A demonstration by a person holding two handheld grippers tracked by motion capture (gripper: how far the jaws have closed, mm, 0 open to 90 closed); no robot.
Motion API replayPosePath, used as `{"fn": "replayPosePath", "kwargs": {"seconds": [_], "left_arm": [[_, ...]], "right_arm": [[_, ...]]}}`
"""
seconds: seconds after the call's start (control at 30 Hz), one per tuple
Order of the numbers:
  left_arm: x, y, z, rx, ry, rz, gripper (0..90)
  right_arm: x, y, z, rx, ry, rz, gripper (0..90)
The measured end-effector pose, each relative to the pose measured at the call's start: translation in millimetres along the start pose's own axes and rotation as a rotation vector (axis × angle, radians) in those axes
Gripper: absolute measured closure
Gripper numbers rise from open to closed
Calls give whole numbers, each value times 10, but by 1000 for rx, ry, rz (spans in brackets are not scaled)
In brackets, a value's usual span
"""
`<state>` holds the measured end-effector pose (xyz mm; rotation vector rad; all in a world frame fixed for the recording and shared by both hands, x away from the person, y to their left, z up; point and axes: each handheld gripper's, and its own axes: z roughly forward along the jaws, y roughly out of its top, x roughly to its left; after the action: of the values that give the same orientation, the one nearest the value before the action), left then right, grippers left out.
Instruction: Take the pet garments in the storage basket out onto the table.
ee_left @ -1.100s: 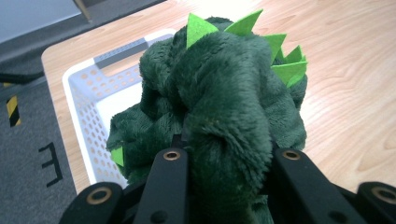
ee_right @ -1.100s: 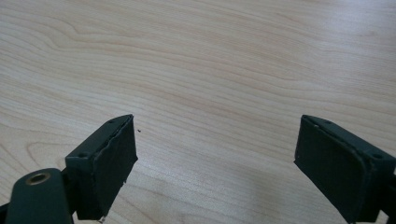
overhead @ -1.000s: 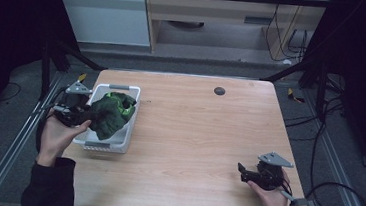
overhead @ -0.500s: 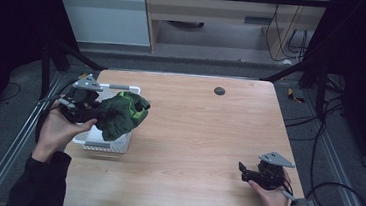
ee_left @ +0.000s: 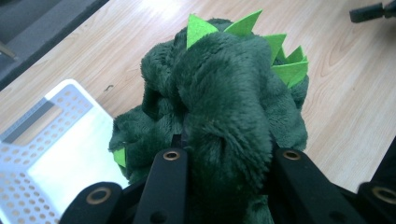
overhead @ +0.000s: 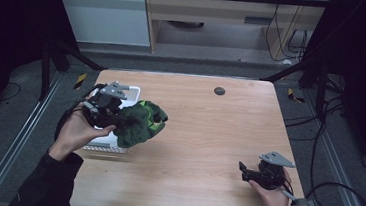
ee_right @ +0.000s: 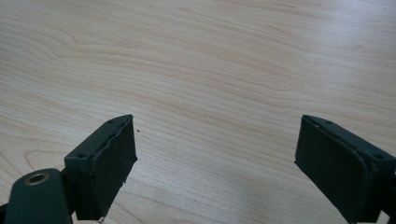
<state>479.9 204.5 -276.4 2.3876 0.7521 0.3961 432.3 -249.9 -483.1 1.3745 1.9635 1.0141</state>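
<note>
Green plush toy (overhead: 140,123): dark green pile with bright green felt spikes along its crest, seen clearly in the left gripper view (ee_left: 224,102). It is held above the worktop, near the left edge, at about mid-depth. Part of it overhangs the right rim of the white basket (overhead: 128,91); the rest hangs over bare wood just beside that rim. Whether any part touches the basket cannot be told.

Left gripper (overhead: 114,119): its two black jaws are clamped on the toy, one on each side of the plush body, with the pile bulging between them. The person's left hand (overhead: 75,131) holds it from the near-left side, and a grey three-cornered plate sits on top of it.

White basket, left gripper view (ee_left: 51,140): perforated walls, pale floor visible. It stands on the worktop against the left edge, partly hidden by the hand and gripper in the high view.

Right gripper (overhead: 242,169): held by the right hand (overhead: 272,198) near the near-right corner of the worktop, well apart from the toy. In the right gripper view its jaws stand wide apart (ee_right: 215,163), with bare wood grain between them and nothing gripped.

Worktop (overhead: 208,130): light wood. A small dark round mark (overhead: 219,91) lies near the far edge, right of centre.
</note>
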Motion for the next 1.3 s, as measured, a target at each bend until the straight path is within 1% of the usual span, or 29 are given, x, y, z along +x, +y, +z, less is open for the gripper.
{"fn": "replayPosePath", "kwargs": {"seconds": [0.17, 0.3, 0.57, 0.67, 0.7, 0.87, 0.97, 1.17, 1.3], "left_arm": [[-60, 74, 77, 3, -10, 27, 738], [-104, 121, 159, 14, -27, 49, 738], [-222, 230, 362, 35, -48, 90, 738], [-257, 269, 450, 44, -63, 102, 738], [-269, 279, 480, 46, -67, 105, 738], [-334, 339, 599, 63, -80, 131, 738], [-377, 346, 672, 73, -97, 141, 738], [-434, 321, 822, 97, -116, 155, 738], [-455, 309, 898, 95, -133, 150, 738]], "right_arm": [[-5, 1, -6, -2, -1, 0, 123], [-8, 2, -7, -4, -2, -1, 123], [-20, 7, -12, -11, -11, -3, 117], [-20, 10, -23, -12, -11, 10, 116], [-27, 8, -21, -15, -14, 2, 116], [-31, 7, -24, -16, -21, 0, 114], [-31, 8, -30, -17, -24, 7, 109], [-41, 6, -33, -22, -34, 5, 106], [-45, 6, -35, -25, -42, 8, 106]]}}
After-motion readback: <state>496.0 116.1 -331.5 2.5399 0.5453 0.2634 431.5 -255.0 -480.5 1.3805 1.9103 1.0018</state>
